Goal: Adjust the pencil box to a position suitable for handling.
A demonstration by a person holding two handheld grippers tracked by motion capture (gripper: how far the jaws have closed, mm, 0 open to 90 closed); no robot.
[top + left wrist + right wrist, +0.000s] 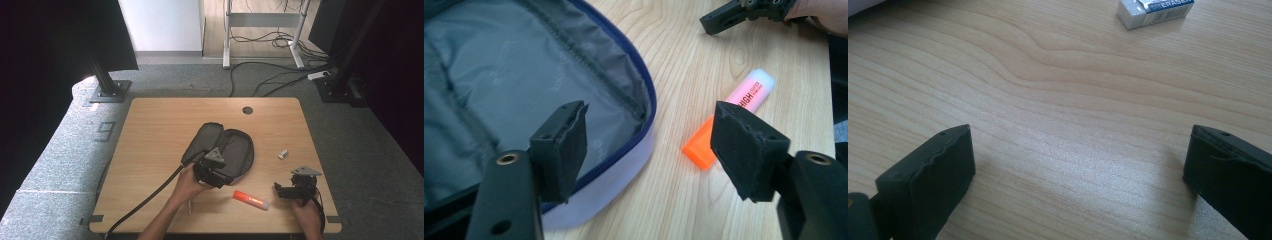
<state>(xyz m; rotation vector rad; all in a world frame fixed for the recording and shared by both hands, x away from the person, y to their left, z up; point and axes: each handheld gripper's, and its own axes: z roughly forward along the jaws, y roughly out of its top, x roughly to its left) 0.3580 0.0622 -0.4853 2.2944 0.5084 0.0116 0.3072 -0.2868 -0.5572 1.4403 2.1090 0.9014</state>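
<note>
**Left gripper open over pencil case edge; right gripper open over bare table**

The left gripper (651,145) hangs above the near rim of the open pencil case (220,147), which lies unzipped and flat at the centre of the table (150,130). Its jaws stand apart with nothing between the pads; the case's grey lining and blue-edged rim lie below them. The highlighter (251,200), orange with a pale pink cap, lies on the wood at 4 o'clock from the case, just beside it and not in contact with either gripper.

The right gripper (290,190) sits at 3 o'clock from the highlighter, near the table's front right corner. Its jaws are wide apart and grip nothing. The eraser (1154,11) lies well apart from it at 12 o'clock.
</note>
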